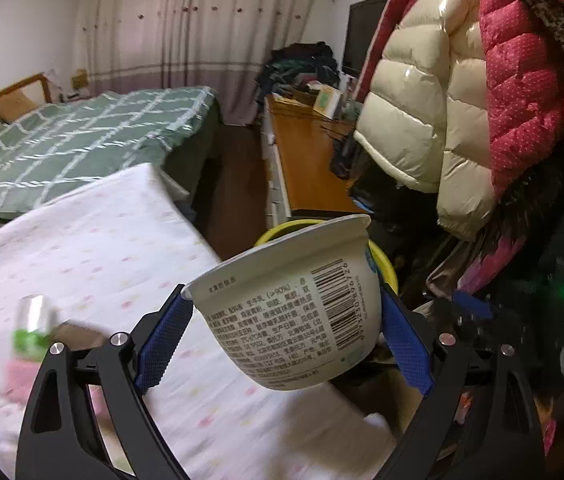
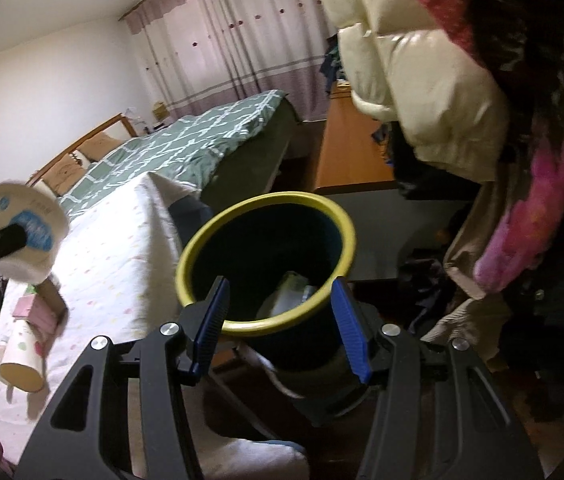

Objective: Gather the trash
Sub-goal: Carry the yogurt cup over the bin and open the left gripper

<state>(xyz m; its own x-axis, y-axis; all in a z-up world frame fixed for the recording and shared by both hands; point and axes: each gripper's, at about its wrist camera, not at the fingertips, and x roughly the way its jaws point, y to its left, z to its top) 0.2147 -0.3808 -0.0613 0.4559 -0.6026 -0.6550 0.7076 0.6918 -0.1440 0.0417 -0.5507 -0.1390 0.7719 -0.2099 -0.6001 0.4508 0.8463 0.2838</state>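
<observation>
My left gripper (image 1: 283,312) is shut on a white yogurt cup (image 1: 293,304) with a barcode and holds it in the air above the white table edge. The cup also shows at the far left of the right wrist view (image 2: 28,232). A dark bin with a yellow rim (image 2: 266,260) stands beside the table, and the cup hides most of it in the left wrist view (image 1: 385,264). My right gripper (image 2: 280,320) is open, its blue fingers either side of the bin's near rim. Trash lies in the bin.
The white dotted tablecloth (image 1: 122,248) carries a green-labelled bottle (image 1: 34,328), pink boxes (image 2: 38,312) and a tipped paper cup (image 2: 22,360). A green bed (image 1: 82,140) lies behind. Puffy jackets (image 1: 461,100) hang at the right above an orange desk (image 1: 309,160).
</observation>
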